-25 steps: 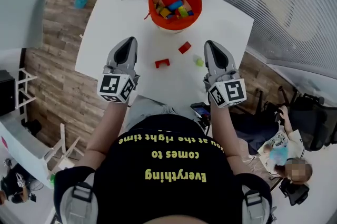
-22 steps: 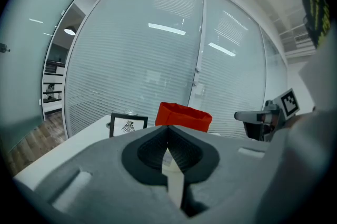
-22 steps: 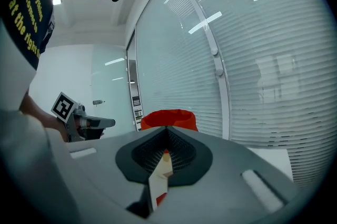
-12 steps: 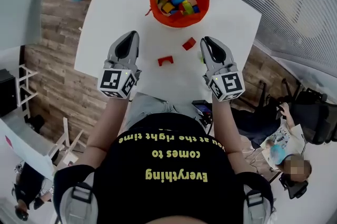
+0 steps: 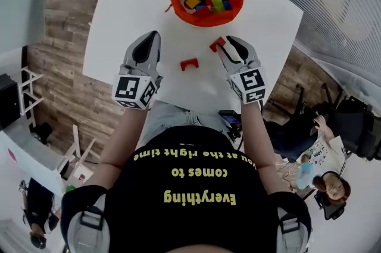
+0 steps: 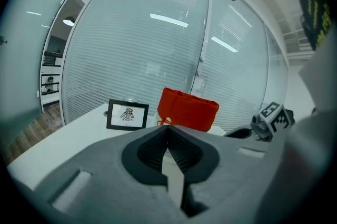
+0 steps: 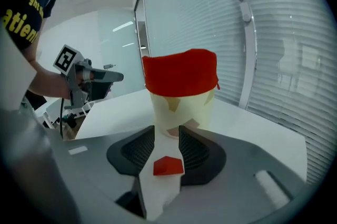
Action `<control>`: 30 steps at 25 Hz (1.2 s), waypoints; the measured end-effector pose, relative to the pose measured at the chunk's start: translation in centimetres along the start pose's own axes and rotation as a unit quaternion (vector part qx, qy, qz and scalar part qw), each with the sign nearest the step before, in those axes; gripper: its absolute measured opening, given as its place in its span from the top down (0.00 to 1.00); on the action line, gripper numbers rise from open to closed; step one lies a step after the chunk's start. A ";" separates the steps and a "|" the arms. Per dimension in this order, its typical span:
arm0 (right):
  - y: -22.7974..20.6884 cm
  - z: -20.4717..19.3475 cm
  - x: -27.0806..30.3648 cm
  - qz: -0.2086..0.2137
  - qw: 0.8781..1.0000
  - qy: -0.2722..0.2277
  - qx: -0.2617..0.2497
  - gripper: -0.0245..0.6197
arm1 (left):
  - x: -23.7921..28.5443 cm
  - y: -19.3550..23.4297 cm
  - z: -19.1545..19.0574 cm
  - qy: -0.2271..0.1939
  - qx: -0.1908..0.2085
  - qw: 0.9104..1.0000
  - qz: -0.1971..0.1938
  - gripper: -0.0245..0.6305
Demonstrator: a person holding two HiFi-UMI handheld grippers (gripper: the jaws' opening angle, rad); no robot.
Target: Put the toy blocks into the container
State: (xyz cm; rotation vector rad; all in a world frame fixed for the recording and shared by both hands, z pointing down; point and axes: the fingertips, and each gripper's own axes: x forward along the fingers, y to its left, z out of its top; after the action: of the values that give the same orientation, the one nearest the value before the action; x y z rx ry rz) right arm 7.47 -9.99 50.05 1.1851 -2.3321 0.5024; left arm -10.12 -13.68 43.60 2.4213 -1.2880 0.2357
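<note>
Had right gripper (image 7: 167, 137) jaws just opening, released, astride red block (image 7: 168, 166) on table (image 5: 119, 25), pads off it. Held left gripper (image 6: 167, 130) clenched, empty.

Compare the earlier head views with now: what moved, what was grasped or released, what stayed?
The right tool came down to the small red block; its jaws have just been opening and now straddle it without gripping. Nothing was taken or released. The left tool stays shut, and the red arch block and container have not moved.
</note>
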 end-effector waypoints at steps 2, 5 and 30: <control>0.2 -1.1 0.7 0.003 1.000 0.025 -0.010 0.71 | 0.0 0.1 -0.2 0.003 -0.001 1.000 0.000 0.96; 0.6 -2.9 1.7 0.013 0.997 0.067 -0.027 0.70 | 0.1 0.2 -0.6 0.008 -0.001 1.000 0.003 0.96; 0.3 -8.5 4.9 0.037 0.971 0.229 -0.066 0.53 | 0.2 0.7 -2.8 0.027 -0.008 1.000 0.010 0.96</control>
State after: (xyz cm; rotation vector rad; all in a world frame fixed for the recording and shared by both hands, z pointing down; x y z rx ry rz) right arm 6.82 -8.61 59.77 0.8185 -1.9803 0.5674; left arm -10.53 -13.05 46.40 2.3733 -1.2852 0.2932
